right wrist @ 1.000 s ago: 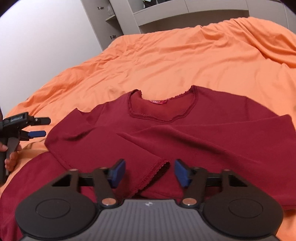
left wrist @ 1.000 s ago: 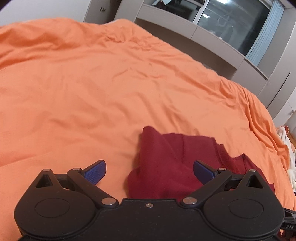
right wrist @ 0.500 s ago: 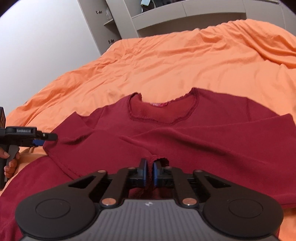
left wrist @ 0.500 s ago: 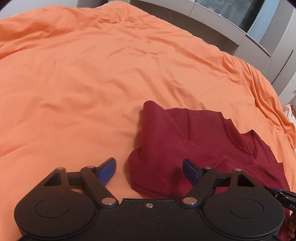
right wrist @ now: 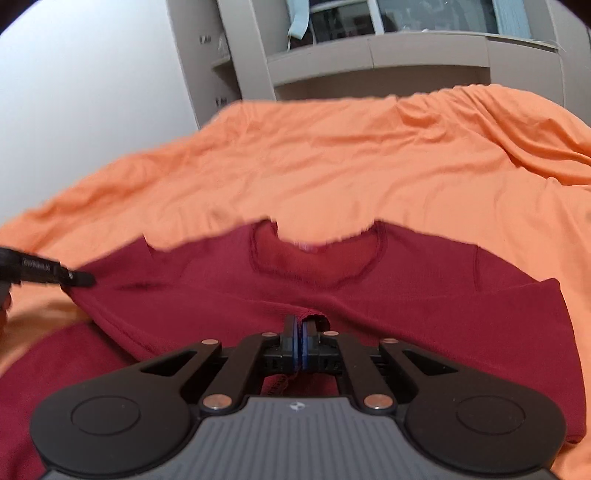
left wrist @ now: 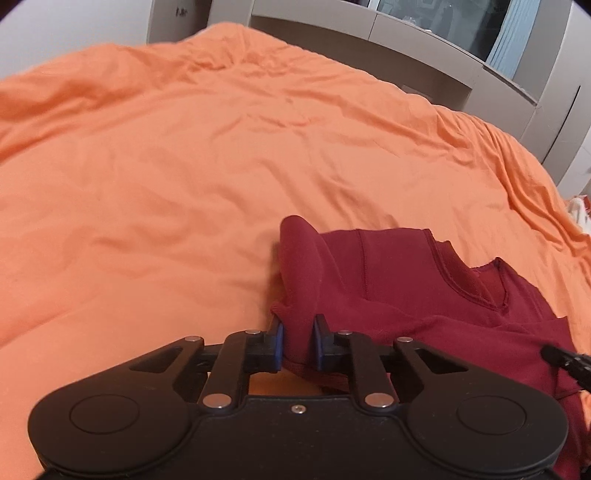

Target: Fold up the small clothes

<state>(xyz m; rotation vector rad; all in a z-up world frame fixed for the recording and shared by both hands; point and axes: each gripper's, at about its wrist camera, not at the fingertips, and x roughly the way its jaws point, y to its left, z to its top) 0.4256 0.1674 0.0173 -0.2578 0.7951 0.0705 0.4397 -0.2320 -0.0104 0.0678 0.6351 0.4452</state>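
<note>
A dark red long-sleeved shirt [right wrist: 424, 306] lies on the orange bedsheet [right wrist: 332, 166], neck hole [right wrist: 314, 258] facing away, one sleeve folded across the chest. My right gripper [right wrist: 298, 332] is shut on the cuff of that folded sleeve. In the left wrist view the shirt [left wrist: 388, 280] is bunched at its shoulder, and my left gripper [left wrist: 297, 345] is shut on a raised fold at its edge. The left gripper's tip [right wrist: 74, 278] shows at the shirt's left side in the right wrist view; the right gripper's tip [left wrist: 565, 360] shows at the right edge of the left wrist view.
The orange sheet [left wrist: 184, 166] covers the whole bed around the shirt. Grey cabinets and shelves [right wrist: 369, 55] stand behind the bed, with a window [left wrist: 461, 26] above. A white wall [right wrist: 92, 92] is at left. White cloth [left wrist: 580, 210] lies at the bed's right edge.
Both grippers have closed: the right on the sleeve cuff about half a second ago, the left on the shirt's edge just now. The shirt is pulled up slightly.
</note>
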